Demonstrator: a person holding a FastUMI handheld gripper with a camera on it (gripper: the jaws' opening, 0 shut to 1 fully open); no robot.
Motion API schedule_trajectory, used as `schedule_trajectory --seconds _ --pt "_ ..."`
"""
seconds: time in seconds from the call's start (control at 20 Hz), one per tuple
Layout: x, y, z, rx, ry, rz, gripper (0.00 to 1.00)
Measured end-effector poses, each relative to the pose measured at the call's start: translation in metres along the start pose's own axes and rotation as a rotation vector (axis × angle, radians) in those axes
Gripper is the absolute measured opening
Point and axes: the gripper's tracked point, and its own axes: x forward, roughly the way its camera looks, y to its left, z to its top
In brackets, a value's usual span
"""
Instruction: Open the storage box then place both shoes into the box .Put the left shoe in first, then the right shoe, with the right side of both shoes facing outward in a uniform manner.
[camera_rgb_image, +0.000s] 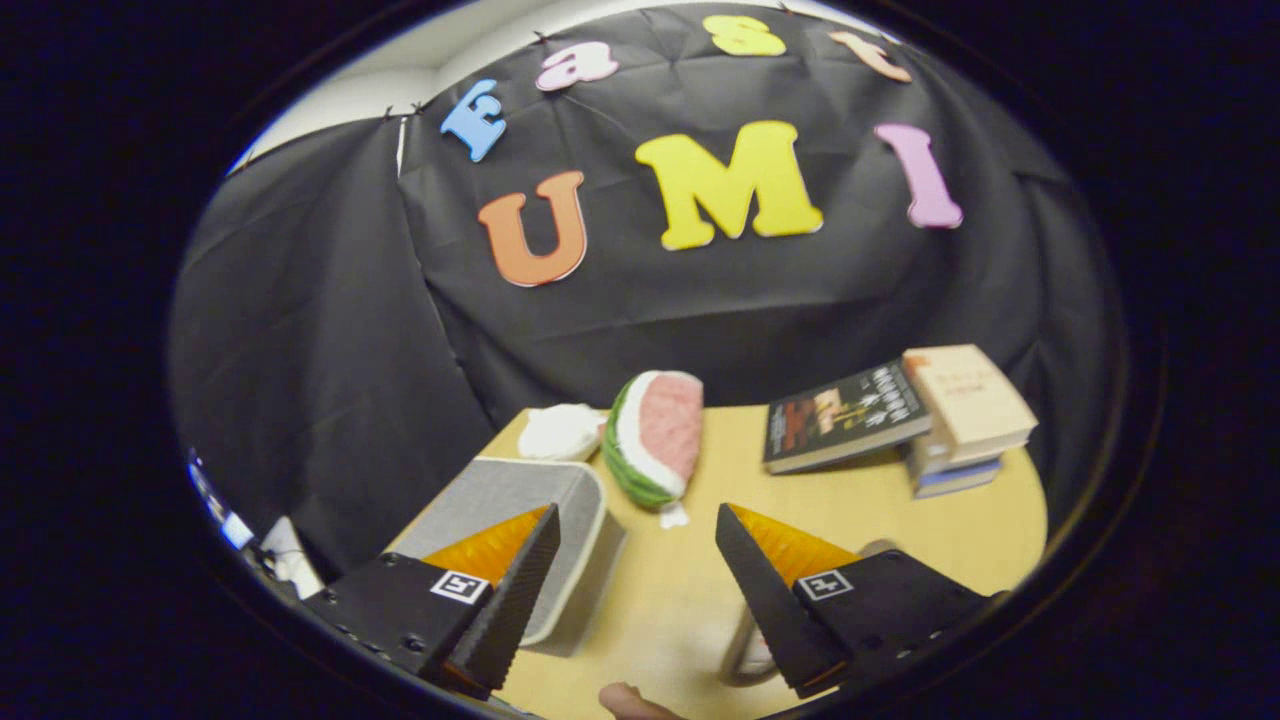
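Observation:
My gripper (636, 515) is open and hovers above the wooden table (900, 520), with bare tabletop between its fingers. A grey storage box (500, 490) with a pale rim lies under and just ahead of the left finger, its flat grey top shut. Under the right finger a pale rounded thing (748, 655) peeks out, perhaps a shoe, but most of it is hidden. A white soft lump (560, 430) lies beyond the box at the table's far edge; I cannot tell what it is.
A watermelon-slice plush (655, 435) stands just beyond the fingers, next to the box's far corner. A dark book (845, 415) leans on a stack of books (965, 415) beyond the right finger. A person's fingertip (630, 700) shows close below the fingers.

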Motion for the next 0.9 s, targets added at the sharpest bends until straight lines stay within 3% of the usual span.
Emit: schedule_trajectory --seconds 0.3,0.5,0.7,0.9 --pt "0.062 0.031 -0.049 0.215 0.234 0.250 0.96" --pt "0.088 0.034 -0.078 0.338 0.356 0.335 0.96" --pt "0.096 0.038 -0.081 0.454 0.382 0.404 0.96" --pt "0.092 0.052 -0.087 0.525 0.427 0.469 0.78"
